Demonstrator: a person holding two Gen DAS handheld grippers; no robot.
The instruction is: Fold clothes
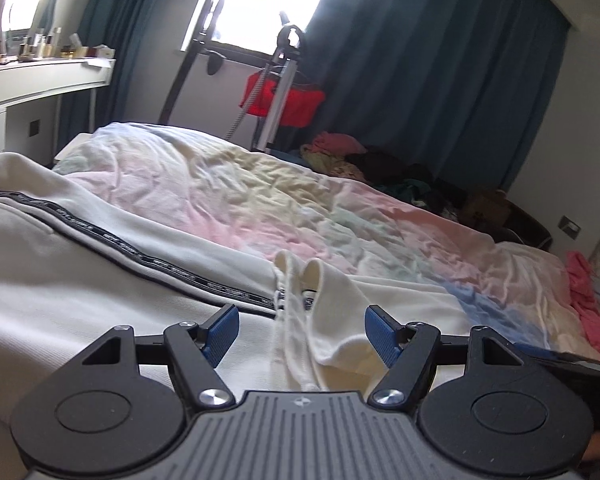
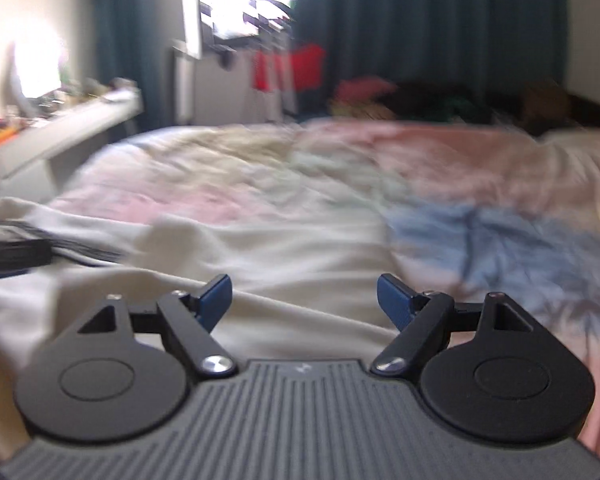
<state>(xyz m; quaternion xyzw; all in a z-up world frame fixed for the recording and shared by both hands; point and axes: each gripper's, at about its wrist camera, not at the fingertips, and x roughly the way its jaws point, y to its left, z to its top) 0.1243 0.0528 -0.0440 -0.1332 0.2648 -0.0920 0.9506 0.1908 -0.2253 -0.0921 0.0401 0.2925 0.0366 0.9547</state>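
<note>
Nearest us, our left gripper [image 1: 300, 332] stands spread, and a bunched fold of one cream garment [image 1: 100, 280] rises between its two blue pads [image 1: 220, 334] without either pad pressing it. That garment lies on the near left part of the bed [image 1: 260, 200], with one dark printed stripe [image 1: 112, 240] running across it. Our right gripper [image 2: 304, 304] is spread wide too, nothing between its jaws, hanging over the garment's plain cream cloth; that view is smeared with blur. Further out the rumpled pastel bedcover shows pink, yellow and blue patches. At the right edge lies one pink cloth [image 1: 588, 300]. Beyond the far side we see one pile of mixed clothes [image 1: 380, 164], one red garment [image 1: 284, 96] hanging on a stand, dark teal curtains [image 1: 440, 60], and at far left one white table [image 1: 40, 80] crowded with small bottles we cannot count.
</note>
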